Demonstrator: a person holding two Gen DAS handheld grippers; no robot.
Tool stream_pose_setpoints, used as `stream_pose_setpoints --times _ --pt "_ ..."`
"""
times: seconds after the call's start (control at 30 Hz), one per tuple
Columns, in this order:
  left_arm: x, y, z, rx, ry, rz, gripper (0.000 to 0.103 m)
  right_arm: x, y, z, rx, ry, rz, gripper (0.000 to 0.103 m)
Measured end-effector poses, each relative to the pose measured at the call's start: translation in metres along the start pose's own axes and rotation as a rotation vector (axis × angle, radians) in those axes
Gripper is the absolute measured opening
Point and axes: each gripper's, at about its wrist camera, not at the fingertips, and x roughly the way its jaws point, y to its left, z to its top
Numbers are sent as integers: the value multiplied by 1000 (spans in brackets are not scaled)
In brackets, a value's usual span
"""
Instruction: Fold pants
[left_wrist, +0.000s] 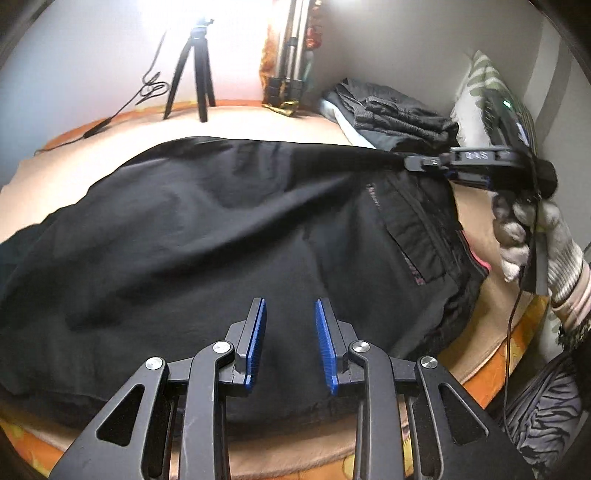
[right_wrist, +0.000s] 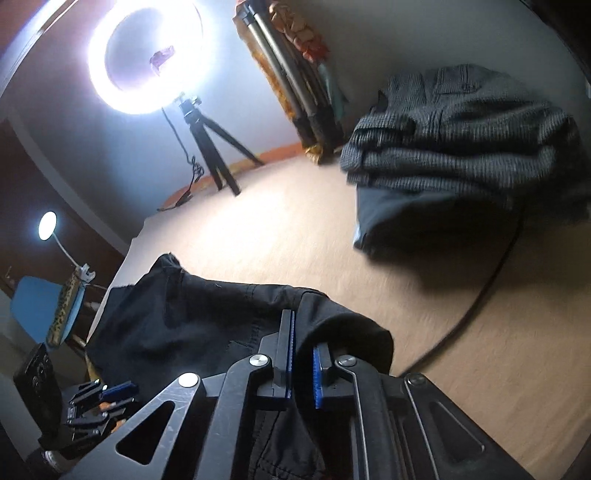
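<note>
while the pants (left_wrist: 207, 236) lay spread on the bed (left_wrist: 258, 122), right tongs (right_wrist: 302, 363) pinched their waistband, left tongs (left_wrist: 290, 341) gaped empty above; soft, limp cloth, best gripped at hems.
</note>
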Motion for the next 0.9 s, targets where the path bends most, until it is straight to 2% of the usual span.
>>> stream_pose_setpoints --times 0.17,0.3,0.43,0.53,0.57,0.73,0.9 --pt "15 -10 0 51 30 16 26 30 -14 2 2 51 -57 4" --pt "20 -10 -3 74 45 25 26 26 -16 -1 1 61 -46 5" --pt "16 -2 -3 49 45 21 26 20 -13 -3 -41 70 -133 23" --pt "10 3 -5 24 40 15 26 3 -10 -1 -51 41 -189 29" --pt "5 6 -5 10 35 8 26 -4 -7 1 -62 25 -205 36" --pt "-26 21 -3 -44 -24 12 26 -37 35 10 -134 -68 -136 41" --pt "-63 59 -6 -119 -76 51 26 -34 98 3 -247 -64 -22 41"
